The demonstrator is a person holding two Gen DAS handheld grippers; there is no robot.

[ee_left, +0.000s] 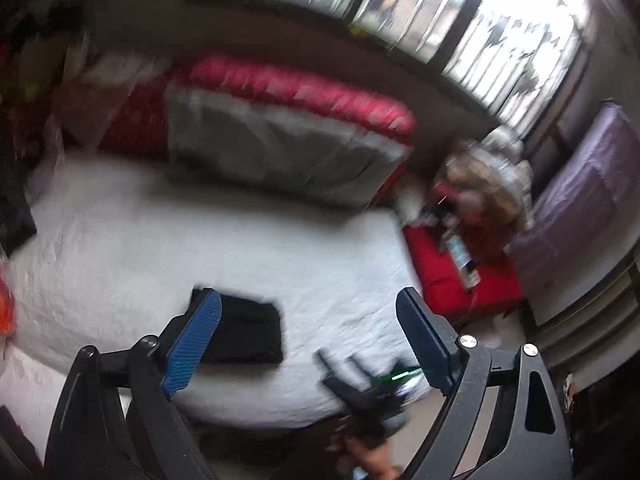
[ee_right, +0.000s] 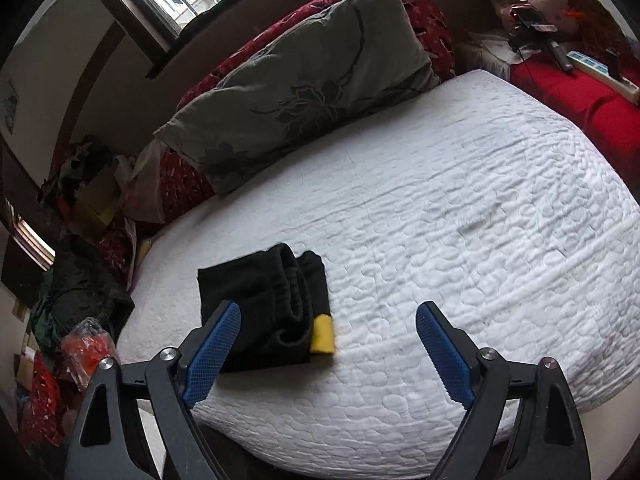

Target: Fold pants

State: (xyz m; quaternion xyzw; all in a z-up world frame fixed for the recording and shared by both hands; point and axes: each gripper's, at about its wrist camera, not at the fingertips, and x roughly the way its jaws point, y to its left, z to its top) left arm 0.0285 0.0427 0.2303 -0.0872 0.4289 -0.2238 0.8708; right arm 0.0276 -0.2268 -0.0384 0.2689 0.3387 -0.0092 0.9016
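The black pants [ee_right: 266, 308] lie folded into a small bundle on the white quilted bed [ee_right: 460, 220], with a yellow cuff [ee_right: 323, 335] showing at their near right corner. My right gripper [ee_right: 328, 312] hovers over the bed's near edge, open, nothing between its blue pads; the left pad [ee_right: 212, 354] overlaps the bundle's near left side. In the blurred left wrist view my left gripper [ee_left: 308, 300] stands open above the bed [ee_left: 160, 240], well clear of the pants [ee_left: 244, 330]. The right gripper [ee_left: 360, 384] appears low between the left gripper's jaws.
A grey pillow [ee_right: 296, 92] leans on red bedding [ee_right: 424, 8] at the bed's head. A red side table [ee_right: 580, 96] with small items stands right of the bed. Bags and clothes [ee_right: 80, 280] pile up on the left. Windows [ee_left: 400, 4] line the far wall.
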